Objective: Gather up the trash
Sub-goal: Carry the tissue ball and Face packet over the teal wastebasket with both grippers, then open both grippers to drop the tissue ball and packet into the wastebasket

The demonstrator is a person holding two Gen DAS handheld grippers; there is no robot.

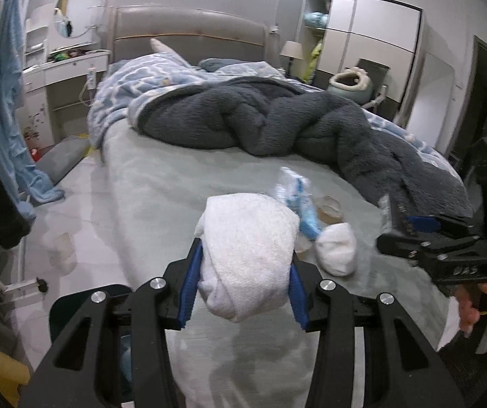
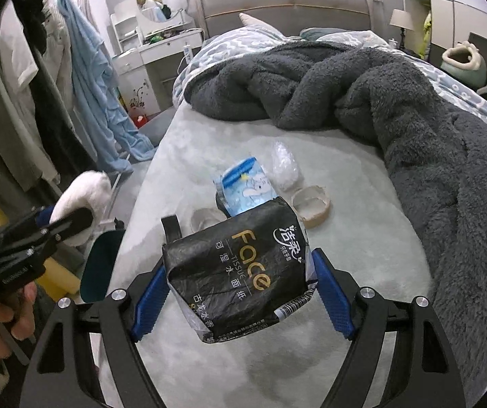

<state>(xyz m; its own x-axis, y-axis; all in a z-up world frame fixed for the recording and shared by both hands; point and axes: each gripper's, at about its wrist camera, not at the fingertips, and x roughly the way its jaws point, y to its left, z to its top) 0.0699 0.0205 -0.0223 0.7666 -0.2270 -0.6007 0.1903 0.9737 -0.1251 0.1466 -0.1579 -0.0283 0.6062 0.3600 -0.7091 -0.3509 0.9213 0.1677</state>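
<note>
My left gripper [image 1: 243,289] is shut on a wad of white tissue [image 1: 246,251], held above the bed's front edge; it also shows in the right wrist view [image 2: 83,200]. My right gripper [image 2: 240,295] is shut on a black "Face" tissue pack wrapper [image 2: 236,272], held over the bed. On the grey-green sheet lie a blue-white wrapper [image 2: 246,187], a crumpled clear plastic [image 2: 284,163], a tape roll [image 2: 311,205], another small ring [image 2: 204,219], and a second white wad [image 1: 336,248].
A dark grey fleece blanket [image 2: 396,102] is heaped across the bed's far and right side. A dark teal bin [image 2: 99,265] stands on the floor by the bed's left front corner. Clothes [image 2: 83,78] hang at left; a dresser [image 2: 161,51] stands behind.
</note>
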